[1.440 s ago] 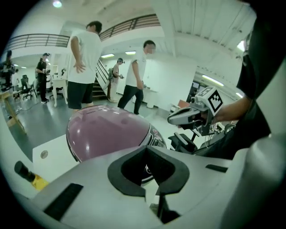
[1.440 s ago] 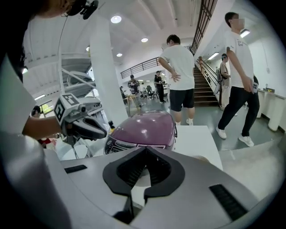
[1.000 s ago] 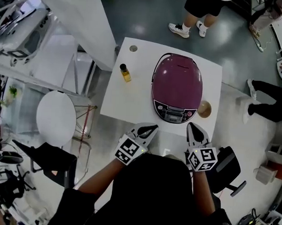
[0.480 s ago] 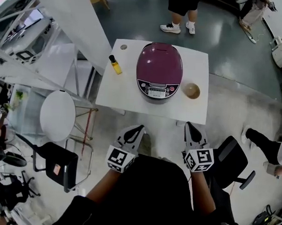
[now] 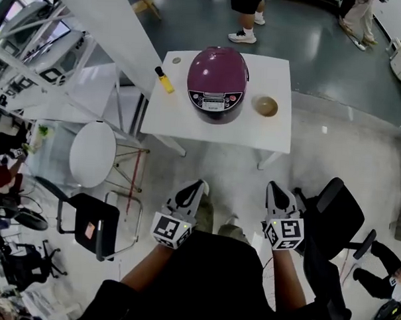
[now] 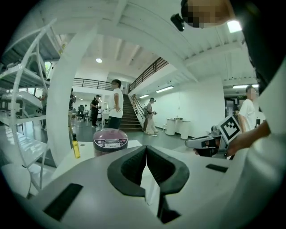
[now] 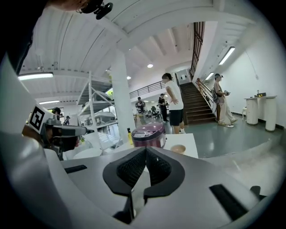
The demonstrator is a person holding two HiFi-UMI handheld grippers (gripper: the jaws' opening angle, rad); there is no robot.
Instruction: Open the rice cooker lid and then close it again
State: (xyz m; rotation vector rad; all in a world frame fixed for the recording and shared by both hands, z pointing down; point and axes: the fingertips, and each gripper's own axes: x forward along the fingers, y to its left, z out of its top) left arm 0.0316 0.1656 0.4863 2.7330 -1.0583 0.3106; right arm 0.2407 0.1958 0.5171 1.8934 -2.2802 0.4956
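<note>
A purple rice cooker (image 5: 217, 75) with its lid down stands on a white square table (image 5: 182, 119) at the top of the head view. It also shows far off as the rice cooker (image 6: 110, 138) in the left gripper view and the rice cooker (image 7: 148, 135) in the right gripper view. My left gripper (image 5: 201, 185) and right gripper (image 5: 272, 186) hang over the floor well short of the table, both shut and empty. The shut left gripper (image 6: 146, 148) and shut right gripper (image 7: 145, 150) point toward the table.
A small yellow bottle (image 5: 164, 80) and a tan bowl (image 5: 264, 106) flank the cooker. A round white stool (image 5: 92, 153) and a black chair (image 5: 95, 221) stand left, another black chair (image 5: 334, 215) right. White shelving (image 5: 32, 56) stands at upper left. People stand beyond the table.
Both grippers have drawn back from the table's front edge. The table and cooker now sit much farther away, with bare floor between them and the grippers.
</note>
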